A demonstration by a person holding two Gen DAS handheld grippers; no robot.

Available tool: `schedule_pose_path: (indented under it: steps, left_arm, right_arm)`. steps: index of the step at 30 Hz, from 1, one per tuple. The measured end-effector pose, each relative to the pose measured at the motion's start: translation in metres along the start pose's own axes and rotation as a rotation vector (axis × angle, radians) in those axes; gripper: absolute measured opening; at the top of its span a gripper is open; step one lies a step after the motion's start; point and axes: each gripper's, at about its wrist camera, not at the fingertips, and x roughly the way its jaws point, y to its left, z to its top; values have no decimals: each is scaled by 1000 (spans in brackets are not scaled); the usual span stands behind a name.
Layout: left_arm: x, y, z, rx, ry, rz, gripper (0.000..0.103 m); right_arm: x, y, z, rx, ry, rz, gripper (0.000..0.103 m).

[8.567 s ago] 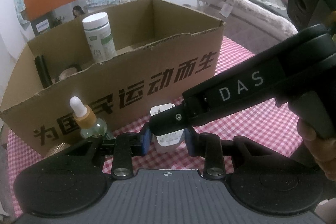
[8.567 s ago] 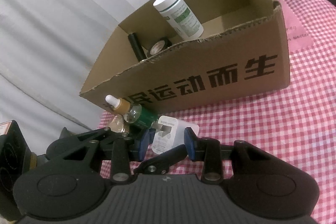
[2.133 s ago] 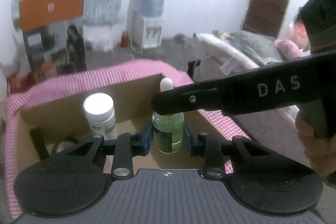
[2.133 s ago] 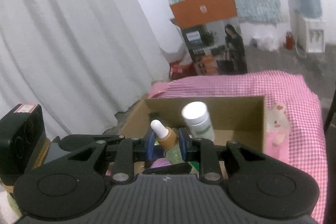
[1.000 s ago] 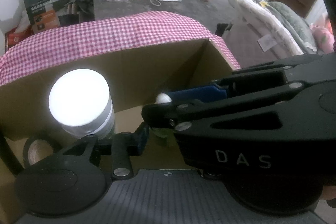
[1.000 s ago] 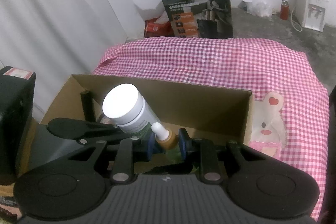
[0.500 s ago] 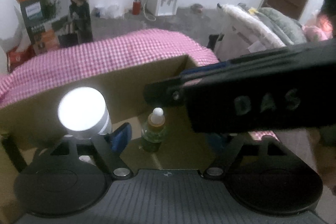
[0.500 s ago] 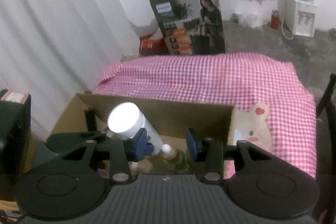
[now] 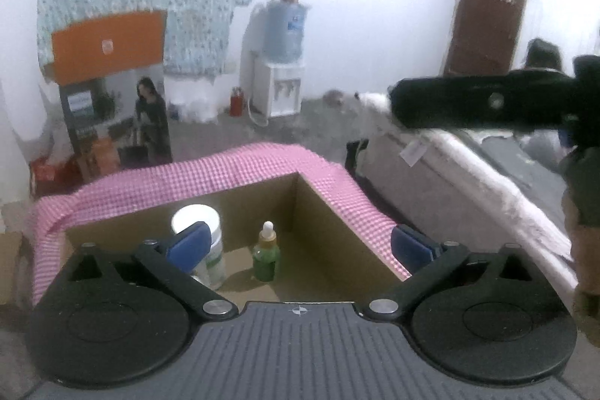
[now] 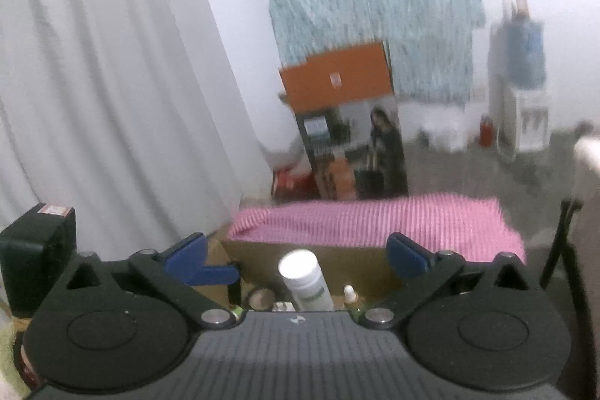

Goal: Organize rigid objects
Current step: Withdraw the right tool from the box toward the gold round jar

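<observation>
A green dropper bottle [image 9: 266, 257] with a white tip stands upright inside the cardboard box [image 9: 255, 208], beside a white-capped bottle [image 9: 197, 223]. My left gripper [image 9: 300, 246] hangs above and in front of the box. Its jaws are opening wide, with nothing pressed between the blue pads. One black finger of the right gripper crosses the upper right of the left wrist view. In the right wrist view, my right gripper [image 10: 298, 256] is also opening, free of everything, and the white-capped bottle [image 10: 303, 276] and dropper bottle [image 10: 349, 295] show low in the box [image 10: 337, 257].
The box sits on a pink checked cloth [image 9: 150, 186]. A tape roll [image 10: 262, 297] and a dark stick lie at the box's left end. A bed [image 9: 468, 182] is on the right. A water dispenser [image 9: 279, 62] and a printed carton [image 9: 112, 107] stand behind, a white curtain [image 10: 112, 81] on the left.
Both grippers let go of the dropper bottle, spread their jaws wide and rose back from the box. The bottle now stands alone inside.
</observation>
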Motion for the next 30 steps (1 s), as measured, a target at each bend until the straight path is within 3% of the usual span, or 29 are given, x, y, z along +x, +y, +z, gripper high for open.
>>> schedule_pose_path:
  steps: [7, 13, 16, 20, 24, 30]
  left_arm:
    - [-50, 12, -27, -27, -13, 27, 103]
    - [-83, 42, -58, -115, 25, 165, 103]
    - [-93, 59, -76, -155, 56, 236, 103]
    - [-102, 80, -104, -202, 98, 301, 103]
    - [-96, 89, -130, -183, 151, 341, 103]
    - [-75, 87, -153, -145, 185, 305, 102]
  right_arm:
    - [-59, 28, -17, 6, -138, -69, 103]
    - [-85, 43, -50, 23, -171, -34, 103]
    - [-84, 50, -71, 29, -145, -3, 103]
    - [-62, 55, -98, 72, -21, 45, 103]
    - [-27, 62, -118, 112, 85, 72, 103]
    - [28, 80, -152, 159, 209, 107, 96]
